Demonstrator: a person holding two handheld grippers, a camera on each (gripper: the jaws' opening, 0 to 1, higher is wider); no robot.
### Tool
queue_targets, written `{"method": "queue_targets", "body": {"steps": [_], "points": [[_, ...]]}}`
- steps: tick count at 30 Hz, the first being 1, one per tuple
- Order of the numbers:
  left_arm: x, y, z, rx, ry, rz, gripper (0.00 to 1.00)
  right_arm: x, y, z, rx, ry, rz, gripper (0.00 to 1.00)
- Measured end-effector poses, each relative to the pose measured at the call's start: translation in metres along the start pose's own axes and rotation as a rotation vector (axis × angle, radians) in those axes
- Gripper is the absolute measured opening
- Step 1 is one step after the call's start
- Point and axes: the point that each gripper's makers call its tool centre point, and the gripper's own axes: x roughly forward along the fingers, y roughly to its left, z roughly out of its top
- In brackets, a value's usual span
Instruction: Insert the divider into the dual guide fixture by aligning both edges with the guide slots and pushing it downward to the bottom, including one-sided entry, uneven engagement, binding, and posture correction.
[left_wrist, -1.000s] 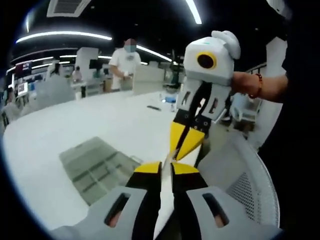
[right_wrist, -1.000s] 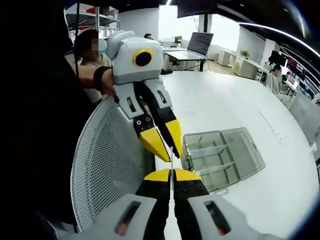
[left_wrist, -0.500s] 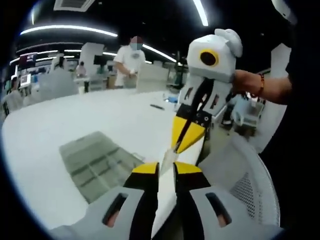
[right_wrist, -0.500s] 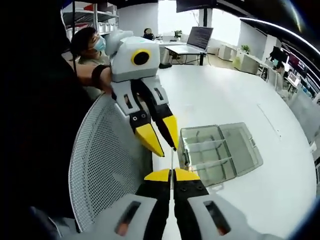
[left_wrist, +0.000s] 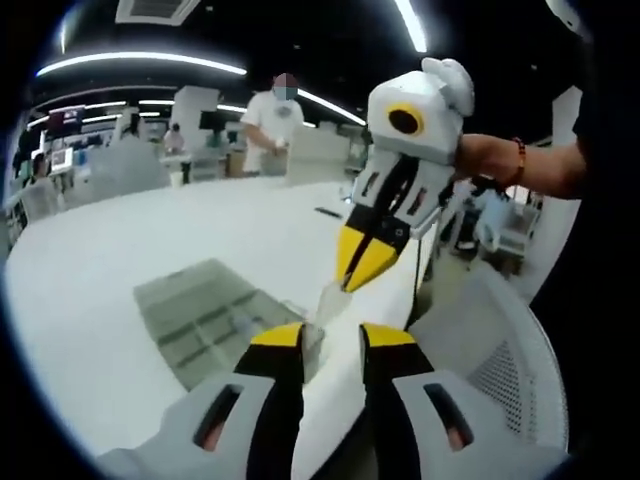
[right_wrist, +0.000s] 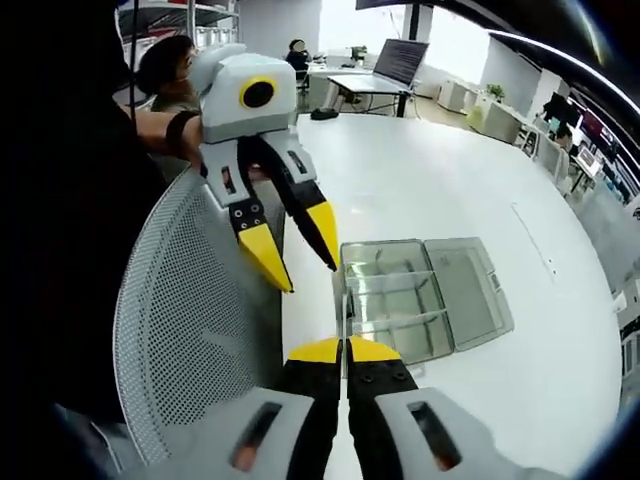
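Right gripper view, nearest: right tool (right_wrist: 344, 349), jaws pressed narrow on the lower edge of the thin clear divider (right_wrist: 346, 315), seen edge-on and rising straight ahead of the tips. Just beyond and to the left, left tool (right_wrist: 300, 262), jaws spread wide, yellow tips apart and clear of the divider. Farther ahead on the white tabletop (right_wrist: 470, 180), clear dual guide fixture (right_wrist: 425, 295) with lid laid open, well apart from both tools. White mesh chair back (right_wrist: 190, 340) at left.

Left gripper view, nearest: left tool (left_wrist: 330, 338), jaws open. Ahead, divider (left_wrist: 328, 298) pinched by right tool (left_wrist: 358, 272). Fixture (left_wrist: 215, 320) left of the jaws, on tabletop (left_wrist: 110, 260).
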Motion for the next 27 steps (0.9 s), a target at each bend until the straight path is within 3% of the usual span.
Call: {"method": "queue_targets", "body": {"steps": [5, 10, 27], "points": [[-0.004, 0.005, -0.001, 0.004, 0.005, 0.021, 0.26, 0.003, -0.008, -0.001, -0.018, 0.004, 0.013, 0.00], [-0.006, 0.007, -0.001, 0.006, 0.006, 0.025, 0.29, 0.006, -0.022, 0.001, -0.072, 0.009, -0.027, 0.00], [-0.009, 0.017, -0.003, -0.019, -0.005, 0.092, 0.43, 0.011, -0.050, -0.007, -0.090, 0.018, -0.035, 0.00]]}}
